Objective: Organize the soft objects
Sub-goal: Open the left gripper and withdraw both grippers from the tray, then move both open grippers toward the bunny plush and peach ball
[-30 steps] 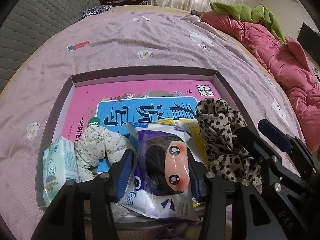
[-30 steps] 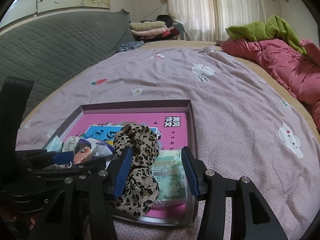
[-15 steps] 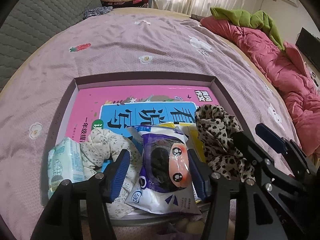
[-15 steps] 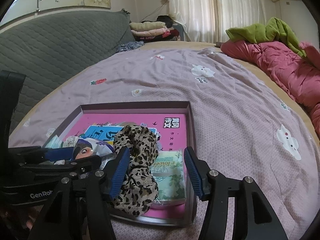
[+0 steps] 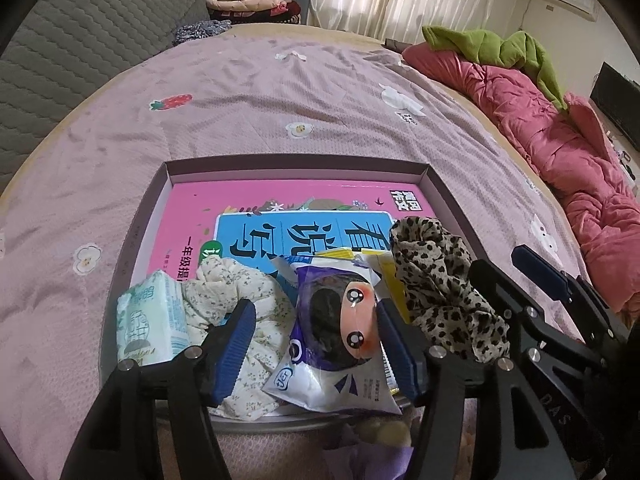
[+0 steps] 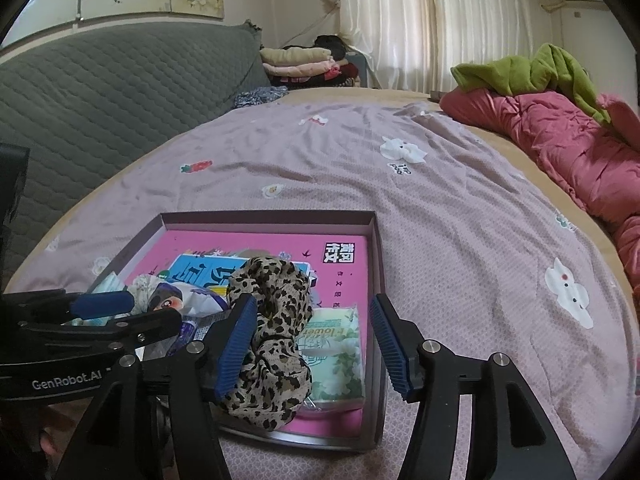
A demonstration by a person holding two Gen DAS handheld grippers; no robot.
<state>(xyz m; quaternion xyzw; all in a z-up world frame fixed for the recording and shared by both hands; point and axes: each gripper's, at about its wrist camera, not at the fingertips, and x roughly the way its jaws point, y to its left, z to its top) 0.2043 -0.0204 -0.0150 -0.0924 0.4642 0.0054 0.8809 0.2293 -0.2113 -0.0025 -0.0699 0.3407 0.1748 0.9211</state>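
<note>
A shallow box [image 5: 448,196] is set on the bed [image 5: 280,112], with a pink book [image 5: 240,208] lying flat inside. Along its near edge are lined up a tissue pack [image 5: 150,316], floral cloth [image 5: 240,300], doll-face packet [image 5: 340,332] and leopard-print cloth [image 5: 436,280]. The left tool [image 5: 316,344] is spread wide around the packet, nothing gripped. The right tool [image 6: 312,344] is likewise released, straddling the leopard-print cloth and a flower-print tissue pack [image 6: 336,356].

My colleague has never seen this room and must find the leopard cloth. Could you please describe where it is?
On the lilac bedsheet lies a shallow tray with a pink book inside. Near the tray's front edge, the leopard cloth lies bunched between a cartoon-face packet and a green tissue pack. It alone has black-and-tan spots; the other cloth is pale and floral.
</note>
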